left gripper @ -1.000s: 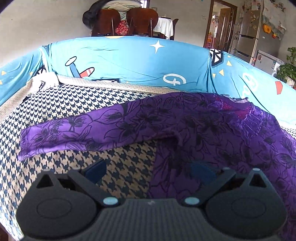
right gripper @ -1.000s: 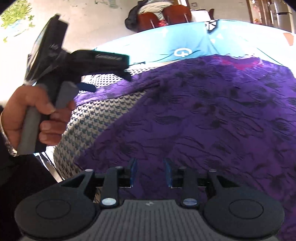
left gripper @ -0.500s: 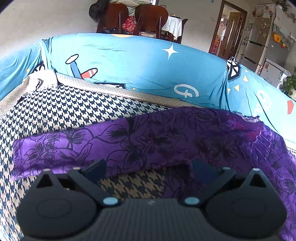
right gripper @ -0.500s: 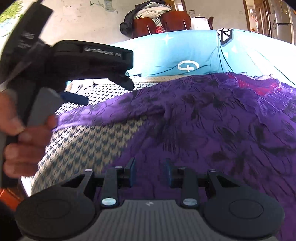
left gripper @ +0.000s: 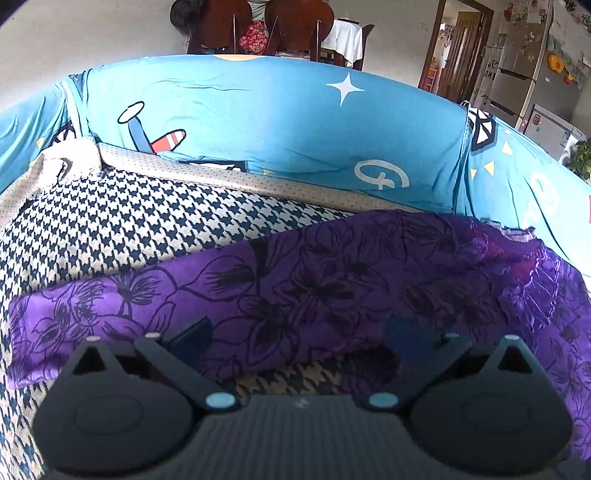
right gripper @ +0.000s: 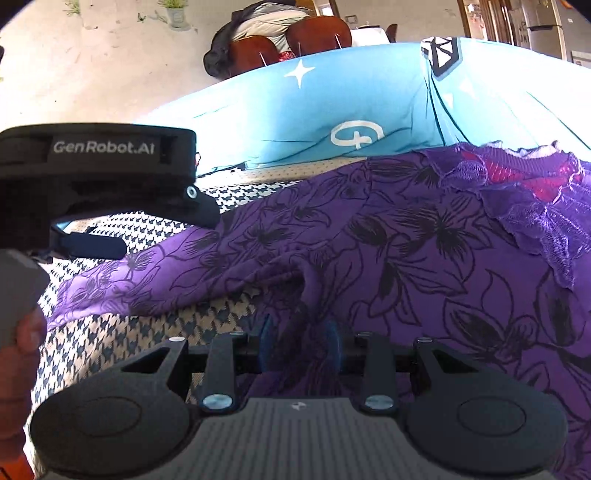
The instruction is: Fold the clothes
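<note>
left tool [left gripper: 299,338] nearer purple sleeve [left gripper: 147,306]

Houndstooth seat [left gripper: 122,221] left of the purple garment [left gripper: 332,288] lies bare; blue backrest [left gripper: 277,122] walls the rear

The left gripper [left gripper: 299,338] hangs low with its two fingers spread wide apart. The right gripper [right gripper: 298,345] has its fingers drawn near together, cloth bunched between them. A hand [right gripper: 16,354] grips the left handle.

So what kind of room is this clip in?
Probably a home living and dining area: a sofa under a blue cartoon cover, wooden dining chairs behind, a fridge by the doorway.
</note>
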